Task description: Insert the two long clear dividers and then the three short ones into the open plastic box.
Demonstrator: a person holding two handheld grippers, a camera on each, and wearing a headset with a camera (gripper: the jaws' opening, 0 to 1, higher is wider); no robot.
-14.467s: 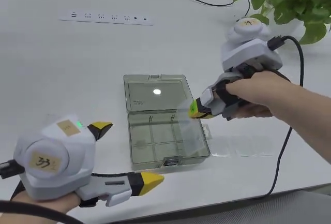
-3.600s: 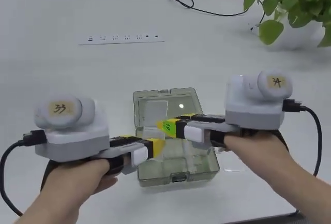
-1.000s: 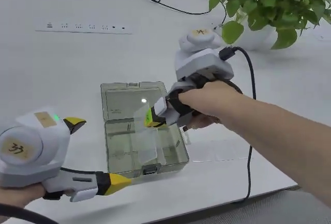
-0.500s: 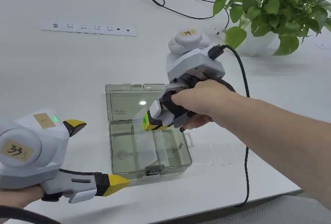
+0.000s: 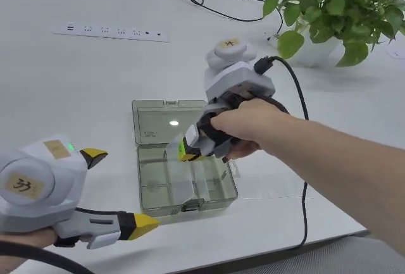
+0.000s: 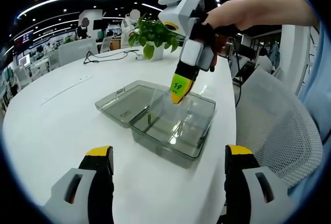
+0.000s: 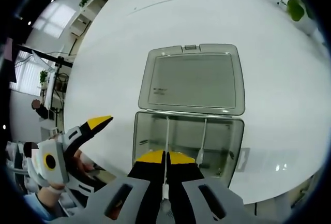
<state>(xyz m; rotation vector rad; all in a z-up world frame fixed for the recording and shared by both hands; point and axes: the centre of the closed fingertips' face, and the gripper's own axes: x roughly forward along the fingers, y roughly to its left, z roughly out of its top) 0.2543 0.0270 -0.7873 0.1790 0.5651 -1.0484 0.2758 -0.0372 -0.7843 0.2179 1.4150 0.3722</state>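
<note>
Clear second long divider (image 6: 165,111), clamped in my right fingers (image 7: 150,158), has sunk lower into the plastic box (image 7: 137,136); left fingers (image 6: 98,154) apart, short ones next.

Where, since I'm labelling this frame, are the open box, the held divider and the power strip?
open plastic box (image 5: 158,121), head view, on its lid
clear divider (image 5: 181,179), head view, on its lower half
power strip (image 5: 111,32), head view, on its middle
</note>
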